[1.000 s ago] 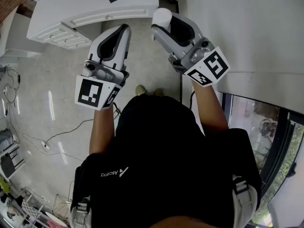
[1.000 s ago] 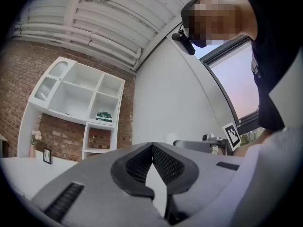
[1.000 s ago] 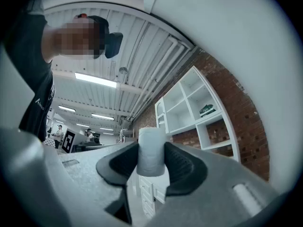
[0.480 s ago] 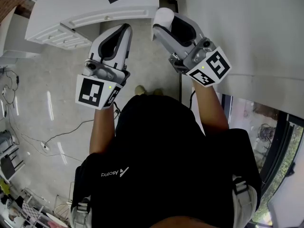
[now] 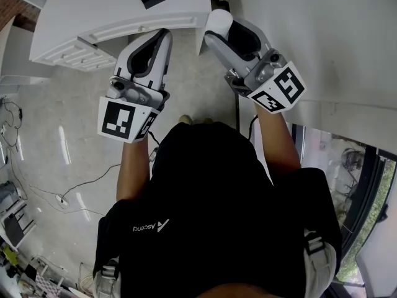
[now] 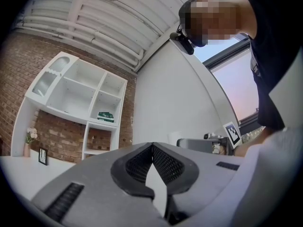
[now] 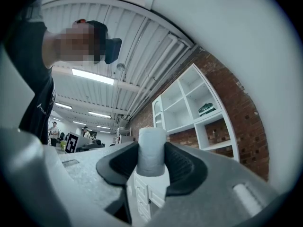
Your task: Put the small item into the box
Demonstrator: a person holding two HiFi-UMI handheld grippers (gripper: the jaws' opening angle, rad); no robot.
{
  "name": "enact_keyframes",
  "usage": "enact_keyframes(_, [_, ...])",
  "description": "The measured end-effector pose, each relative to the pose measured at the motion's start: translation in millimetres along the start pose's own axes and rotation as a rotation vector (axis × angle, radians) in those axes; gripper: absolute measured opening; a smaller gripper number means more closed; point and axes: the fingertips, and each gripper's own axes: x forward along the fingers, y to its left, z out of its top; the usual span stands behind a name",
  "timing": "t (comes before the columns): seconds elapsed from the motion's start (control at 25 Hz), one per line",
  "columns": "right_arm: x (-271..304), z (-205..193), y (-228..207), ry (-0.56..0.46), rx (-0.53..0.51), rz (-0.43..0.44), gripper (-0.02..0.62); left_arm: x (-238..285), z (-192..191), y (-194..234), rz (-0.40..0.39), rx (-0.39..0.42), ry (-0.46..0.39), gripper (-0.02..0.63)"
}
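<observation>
1. Left gripper (image 5: 162,39): jaws closed together, the ribbed pads meeting at the tips with nothing between them. It is held out in front of the person's black shirt (image 5: 211,203).
2. White drawer unit (image 5: 80,51): ahead of the left claw and off to its left, standing on pale flooring (image 5: 68,129).
3. White shelf unit (image 6: 78,96): on a brick wall, well beyond the left claw's tips.
4. Right gripper (image 7: 151,163): just beside the left claw, jaws held wide and clamped on item 5.
5. Small item (image 7: 151,150): a white cylinder, upright between the right claw's pads, both pads touching its sides and its top standing above the tips.
6. White counter (image 5: 322,48): to the right of the right claw.
</observation>
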Motion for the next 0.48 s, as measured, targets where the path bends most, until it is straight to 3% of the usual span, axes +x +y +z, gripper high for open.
enact_keyframes(0.48, [40.7,-12.8,-6.0,0.045,-0.074,-0.029,0.170,2.9,-3.2,47.2,-0.042,0.004,-0.007,-0.002])
